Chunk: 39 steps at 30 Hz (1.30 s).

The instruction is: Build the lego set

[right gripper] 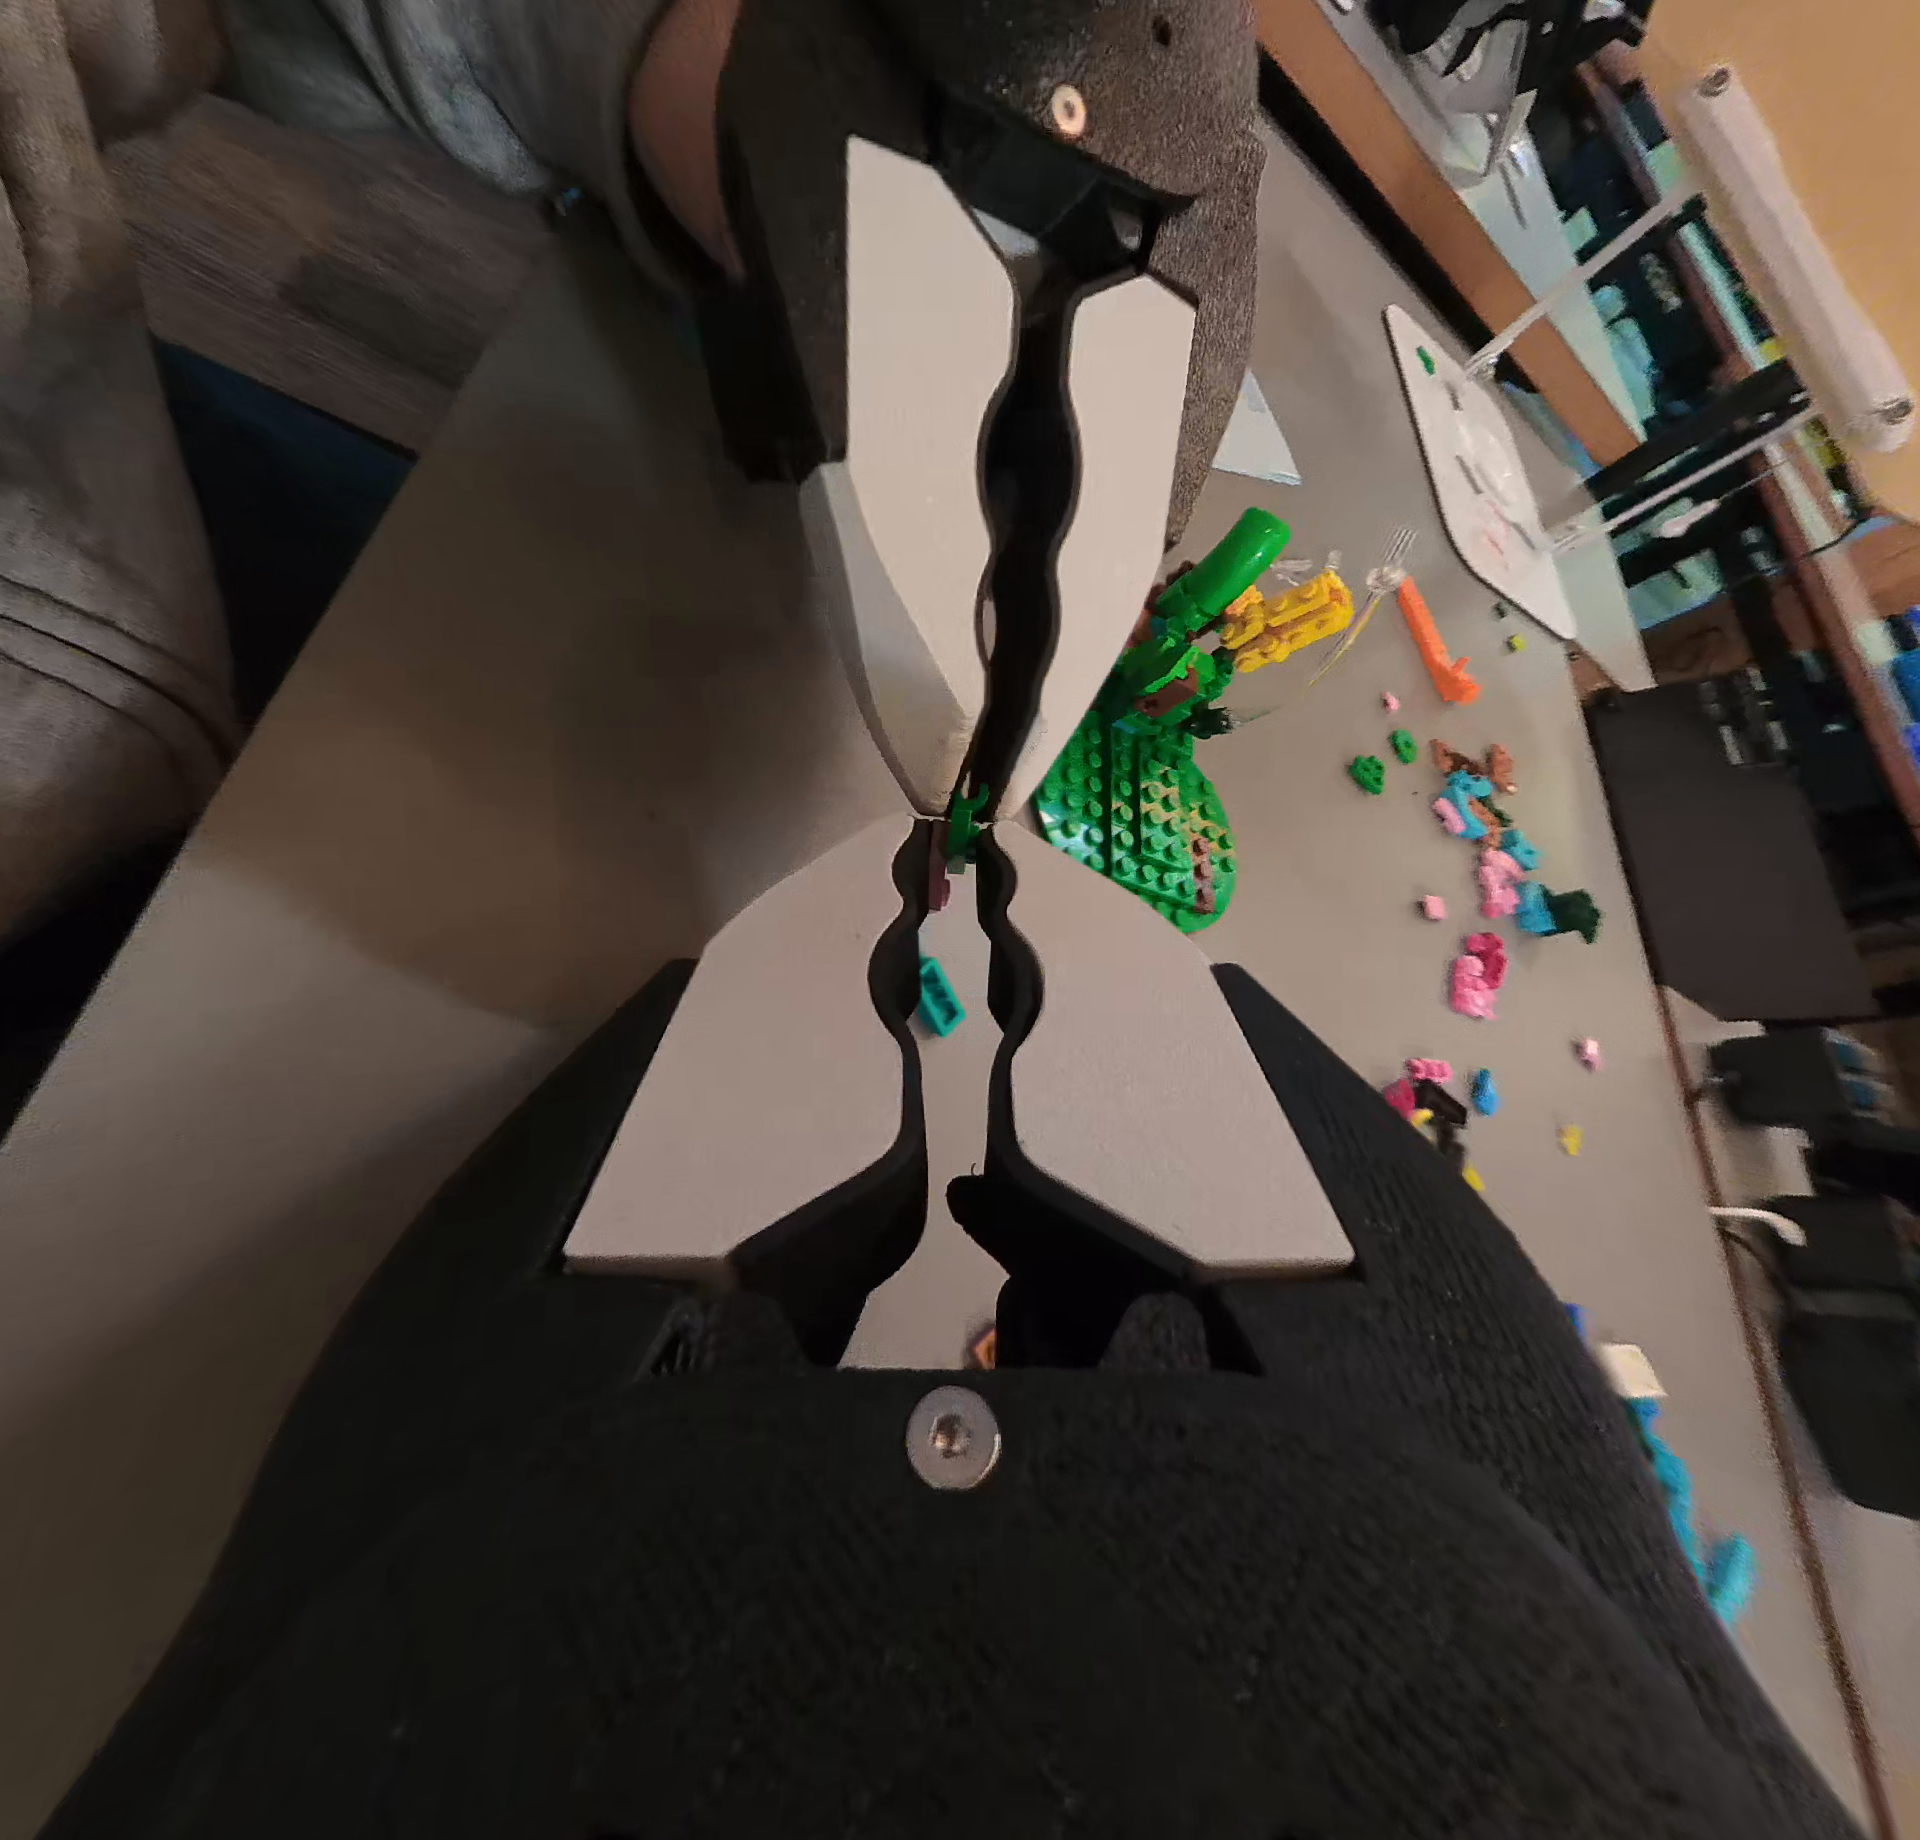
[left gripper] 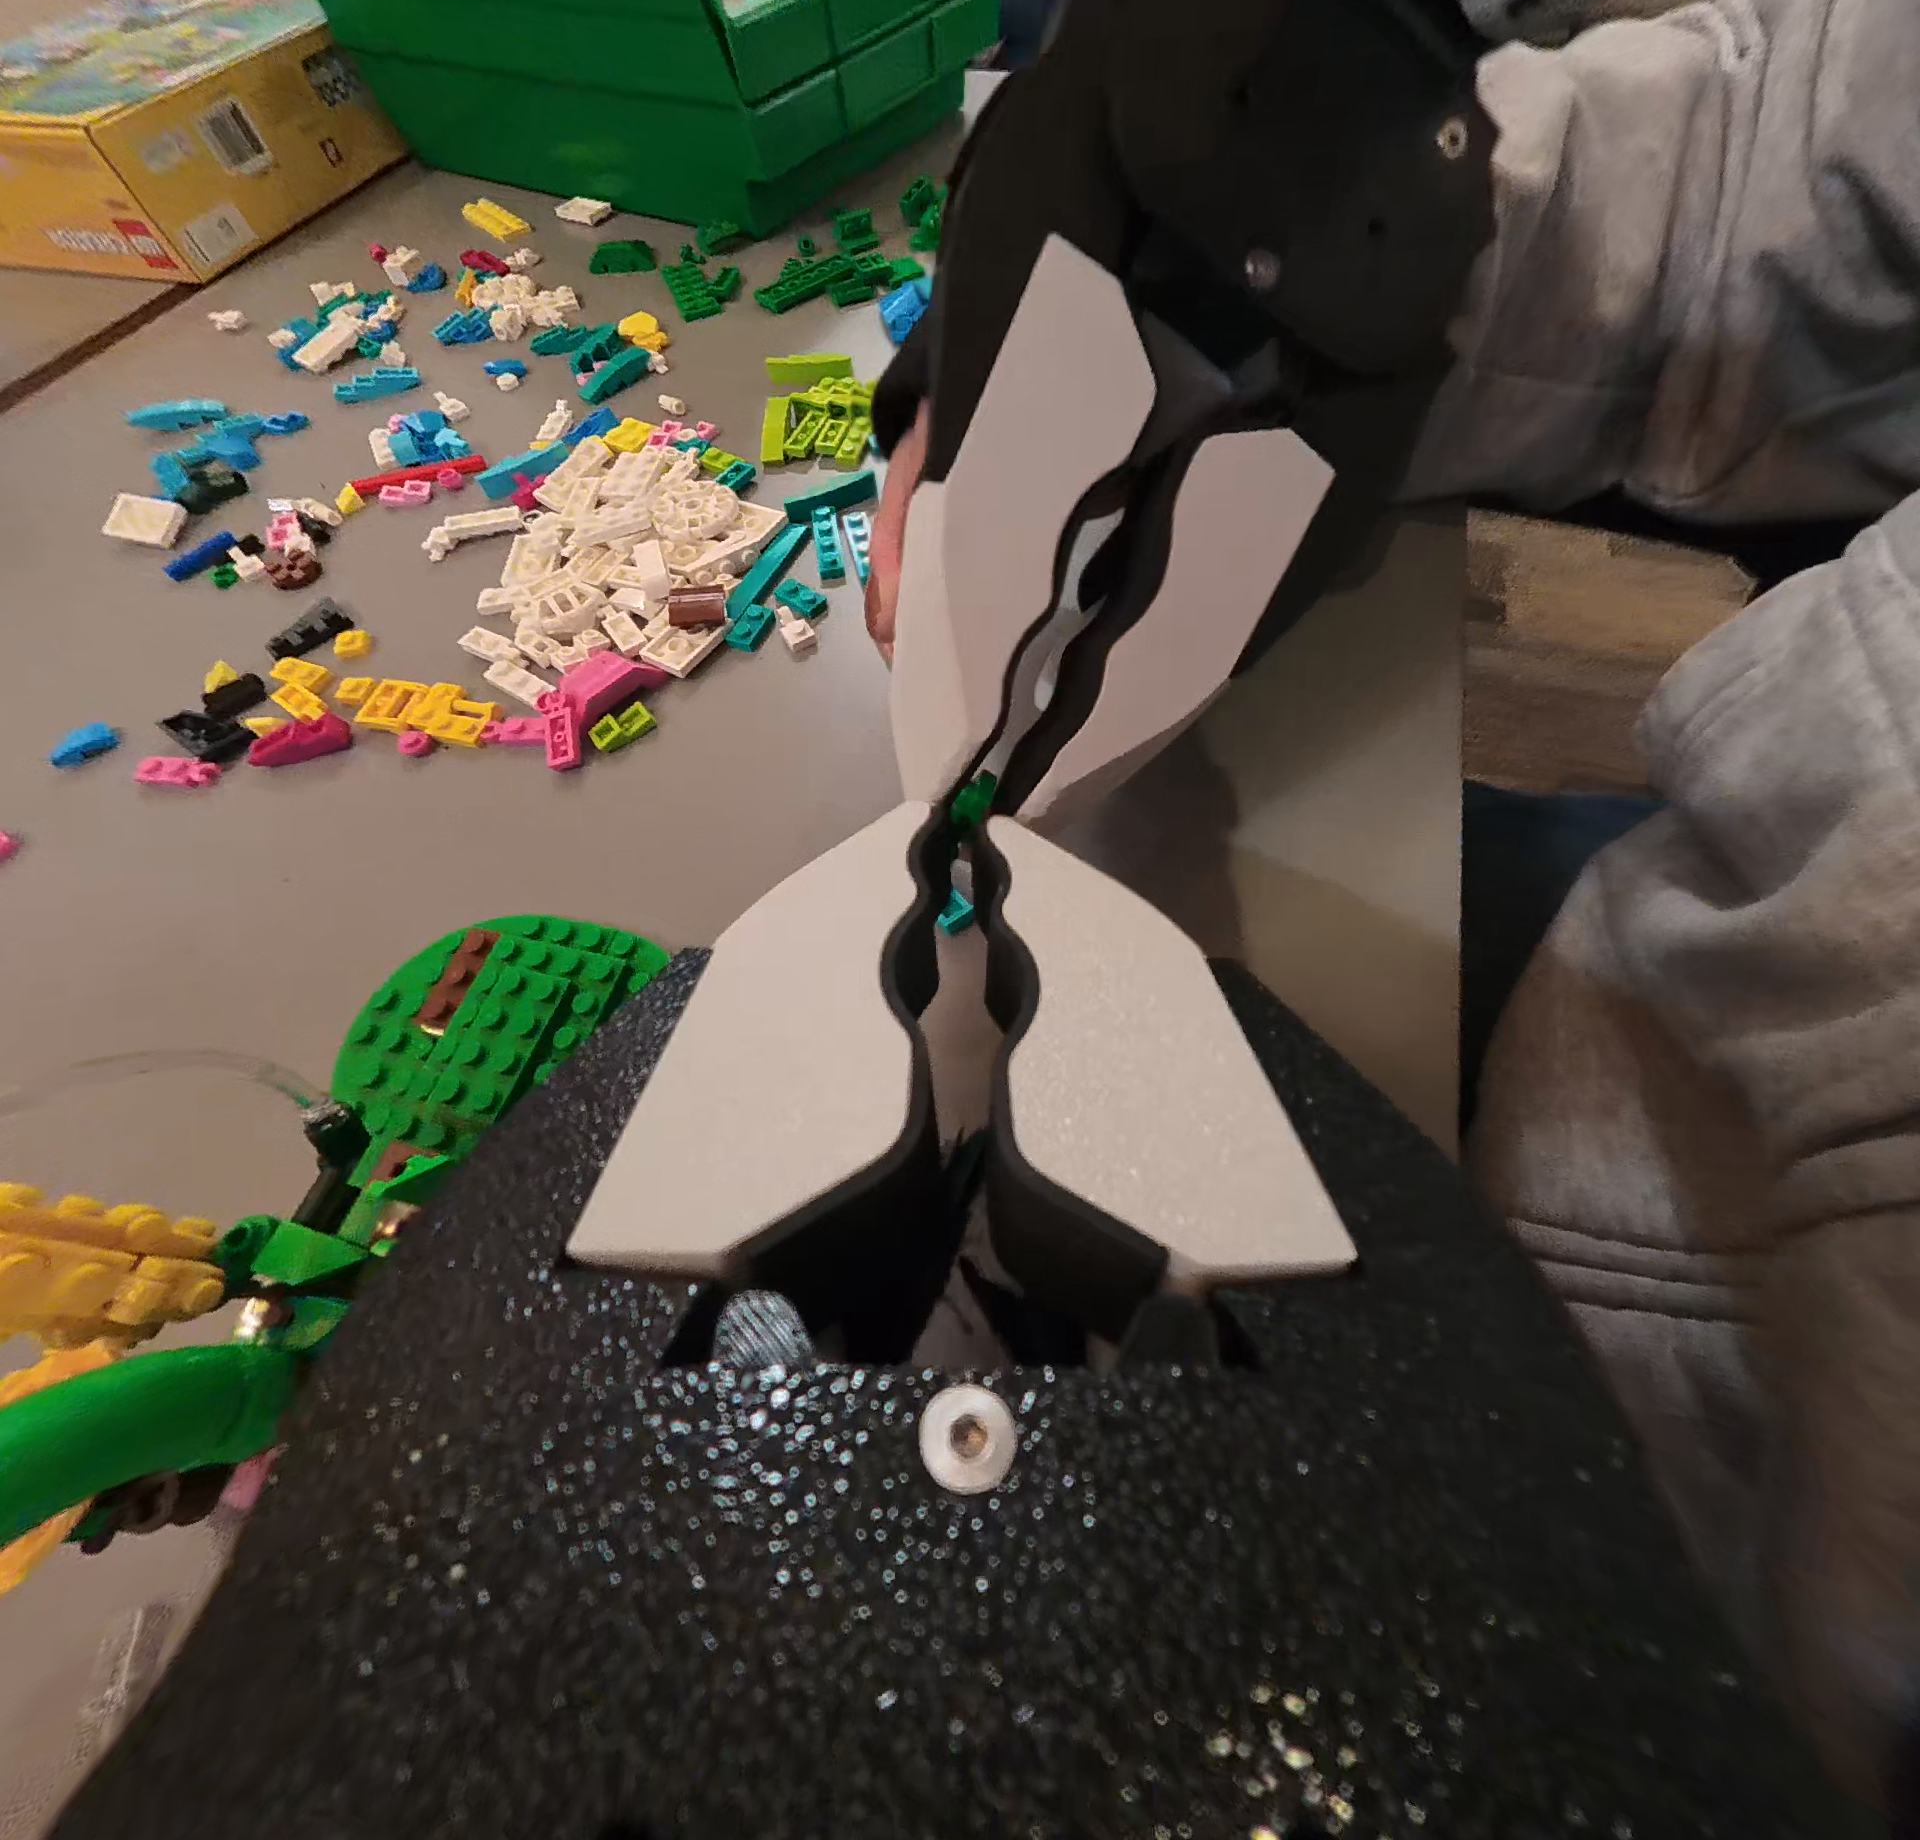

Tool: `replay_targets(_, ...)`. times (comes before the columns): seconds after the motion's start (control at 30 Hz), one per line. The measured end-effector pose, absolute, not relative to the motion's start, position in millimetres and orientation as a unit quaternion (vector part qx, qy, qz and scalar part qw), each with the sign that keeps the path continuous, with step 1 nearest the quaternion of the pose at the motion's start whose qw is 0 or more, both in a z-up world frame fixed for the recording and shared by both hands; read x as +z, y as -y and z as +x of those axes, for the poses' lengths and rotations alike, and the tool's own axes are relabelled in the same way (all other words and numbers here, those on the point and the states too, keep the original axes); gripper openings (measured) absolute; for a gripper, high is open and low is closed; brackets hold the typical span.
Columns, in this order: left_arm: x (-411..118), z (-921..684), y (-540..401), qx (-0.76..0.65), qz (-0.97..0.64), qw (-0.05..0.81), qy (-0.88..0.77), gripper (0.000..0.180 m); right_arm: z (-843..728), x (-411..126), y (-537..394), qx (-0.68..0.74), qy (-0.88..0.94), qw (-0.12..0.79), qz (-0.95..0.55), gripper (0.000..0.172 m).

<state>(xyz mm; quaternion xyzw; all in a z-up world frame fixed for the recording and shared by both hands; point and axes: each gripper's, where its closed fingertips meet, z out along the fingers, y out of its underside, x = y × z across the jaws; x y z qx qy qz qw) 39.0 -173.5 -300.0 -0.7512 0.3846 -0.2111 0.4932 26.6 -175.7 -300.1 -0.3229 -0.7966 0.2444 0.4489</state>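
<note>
My two grippers meet tip to tip above the grey table (left gripper: 520,855). My left gripper (left gripper: 961,834) is shut on a small green piece (left gripper: 971,803). My right gripper (right gripper: 954,845) comes in from the opposite side and is shut on the same green piece (right gripper: 966,816), with a small mauve piece (right gripper: 940,886) pressed beside it between the pads. In the left wrist view the right gripper (left gripper: 982,788) reaches down from above. In the right wrist view the left gripper (right gripper: 971,788) does the same. A teal brick (right gripper: 938,1001) lies on the table below the jaws.
A green round studded base with a yellow flower build (left gripper: 488,1021) stands to the left, also in the right wrist view (right gripper: 1143,814). Loose bricks (left gripper: 623,543) are spread behind, before a green bin (left gripper: 644,55) and a yellow box (left gripper: 156,149). An orange tool (right gripper: 1434,647) lies farther off. Grey sleeves (left gripper: 1714,284) are at the right. The grippers are tip to tip, or close to it.
</note>
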Motion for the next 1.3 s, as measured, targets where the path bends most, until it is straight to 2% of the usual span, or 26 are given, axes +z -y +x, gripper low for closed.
replay_targets(0.27, -297, 37, 171, -0.236, -0.753, 0.499, -0.360, 0.004, 23, -297, 172, 0.192, 0.795, 0.491, -0.301, 0.007)
replay_targets(0.83, -293, 34, 169, -0.225, -0.740, 0.520, -0.362, 0.004, 23, -292, 174, 0.235, 0.778, 0.488, -0.318, 0.009)
replay_targets(1.3, -274, 33, 170, -0.360, -0.724, 0.518, -0.281, 0.005, 23, -280, 175, 0.309, 0.745, 0.470, -0.358, 0.011)
